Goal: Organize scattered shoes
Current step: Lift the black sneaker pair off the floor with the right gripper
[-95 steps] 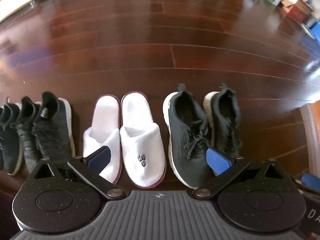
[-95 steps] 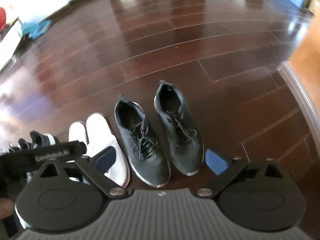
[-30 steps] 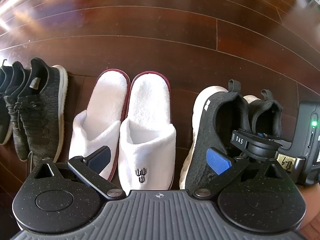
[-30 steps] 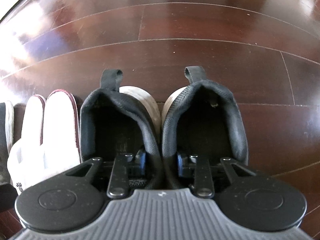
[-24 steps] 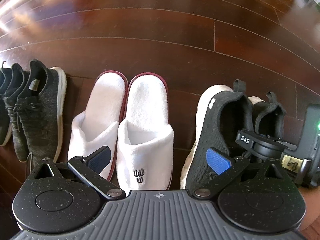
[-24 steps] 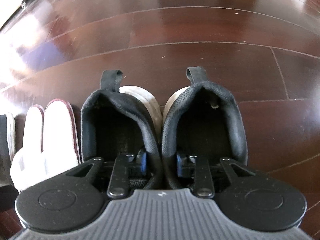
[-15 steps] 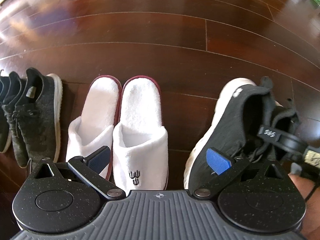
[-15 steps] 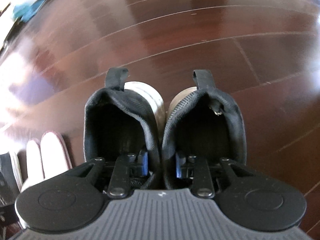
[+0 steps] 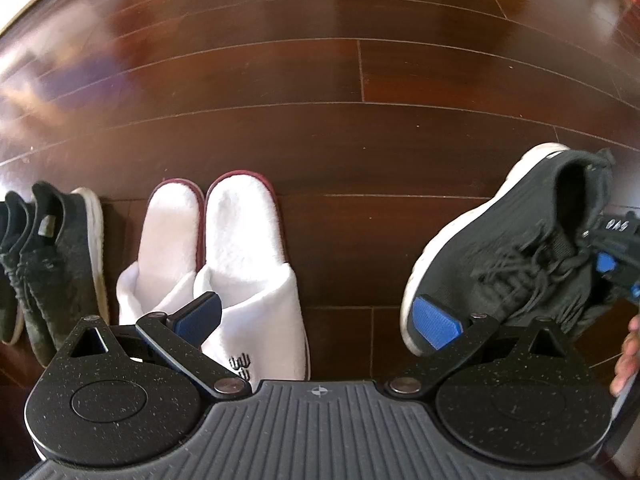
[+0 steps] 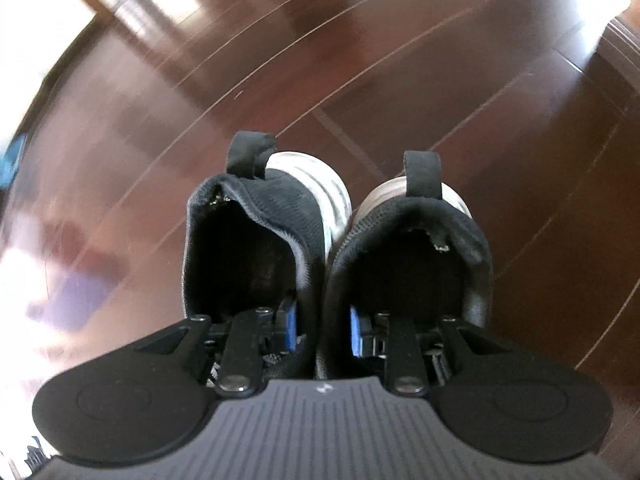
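Step in hand: the pair of black sneakers [image 10: 332,264] is pinched by the right gripper [image 10: 320,328], one finger inside each shoe with the two inner collar walls clamped between them; the pair appears raised off the wooden floor [image 9: 320,120], heels tilted up, seen in the left view at far right; left gripper [image 9: 318,316] is held wide open and empty over the white slippers [image 9: 224,264]; dark knit sneakers [image 9: 52,256] are lined up left of those. Next, judged: the pair is to be carried level to its spot; grip must hold both shoes, slip of one is the risk.
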The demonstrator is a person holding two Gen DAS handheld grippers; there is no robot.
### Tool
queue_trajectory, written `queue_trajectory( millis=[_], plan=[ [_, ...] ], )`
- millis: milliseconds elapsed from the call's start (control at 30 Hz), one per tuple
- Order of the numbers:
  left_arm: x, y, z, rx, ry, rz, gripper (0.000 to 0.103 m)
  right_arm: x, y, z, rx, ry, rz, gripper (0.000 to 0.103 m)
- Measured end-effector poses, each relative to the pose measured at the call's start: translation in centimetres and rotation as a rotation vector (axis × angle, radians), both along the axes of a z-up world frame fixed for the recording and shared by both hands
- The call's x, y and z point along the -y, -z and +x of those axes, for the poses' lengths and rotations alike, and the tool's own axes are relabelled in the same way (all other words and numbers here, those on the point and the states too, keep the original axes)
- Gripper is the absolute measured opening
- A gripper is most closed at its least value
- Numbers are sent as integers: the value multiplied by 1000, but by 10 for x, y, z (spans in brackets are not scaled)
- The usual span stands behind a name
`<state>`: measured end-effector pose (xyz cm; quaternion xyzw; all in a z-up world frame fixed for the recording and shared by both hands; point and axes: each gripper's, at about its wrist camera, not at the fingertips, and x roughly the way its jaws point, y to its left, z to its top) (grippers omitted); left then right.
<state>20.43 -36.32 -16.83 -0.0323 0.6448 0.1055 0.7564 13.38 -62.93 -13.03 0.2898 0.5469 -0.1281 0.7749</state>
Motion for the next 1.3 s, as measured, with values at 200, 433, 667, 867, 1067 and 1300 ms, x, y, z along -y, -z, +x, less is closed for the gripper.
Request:
queue_trajectory(
  millis=[200, 433, 667, 867, 1067, 1300],
  plan=[
    [11, -7, 5, 59, 7, 16, 103, 70, -9, 9, 24, 177, 12, 26],
    [34, -15, 13, 126, 64, 61, 103, 154, -32, 27, 87, 323, -36, 1],
    [48, -11, 16, 120, 85, 66, 103, 176, -30, 33, 20, 339, -9, 8],
    [54, -6, 14, 106, 90, 64, 103, 142, -6, 14, -93, 349, 10, 41],
    [44, 0, 11, 84, 64, 66, 103, 135, -12, 33, -109, 364, 10, 51],
    [37, -6, 13, 90, 33, 70, 103, 127, 31, 55, -184, 310, -29, 33]
  ],
)
